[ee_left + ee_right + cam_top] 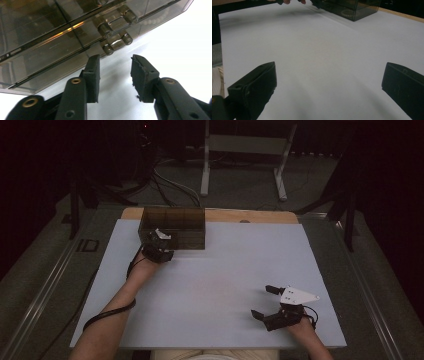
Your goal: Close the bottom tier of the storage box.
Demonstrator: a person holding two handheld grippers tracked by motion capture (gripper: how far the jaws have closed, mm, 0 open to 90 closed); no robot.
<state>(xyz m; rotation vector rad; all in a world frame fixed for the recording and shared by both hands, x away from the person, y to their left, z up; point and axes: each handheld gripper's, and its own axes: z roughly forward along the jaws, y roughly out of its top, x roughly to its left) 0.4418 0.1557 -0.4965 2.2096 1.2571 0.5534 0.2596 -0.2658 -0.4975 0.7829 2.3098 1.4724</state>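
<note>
Left gripper view: the smoky box's clear handle (pixel 117 32) sits just beyond the left hand-held gripper (pixel 115 75), whose jaws stand apart, empty; the right hand-held gripper (pixel 265 302), wide apart, rests far off.

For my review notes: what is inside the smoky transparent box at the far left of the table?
Through the tinted wall of the box, a pale ring of small beads shows near the bottom. Dividers or shelves cross the inside. The dark plastic and reflections hide anything else.
</note>
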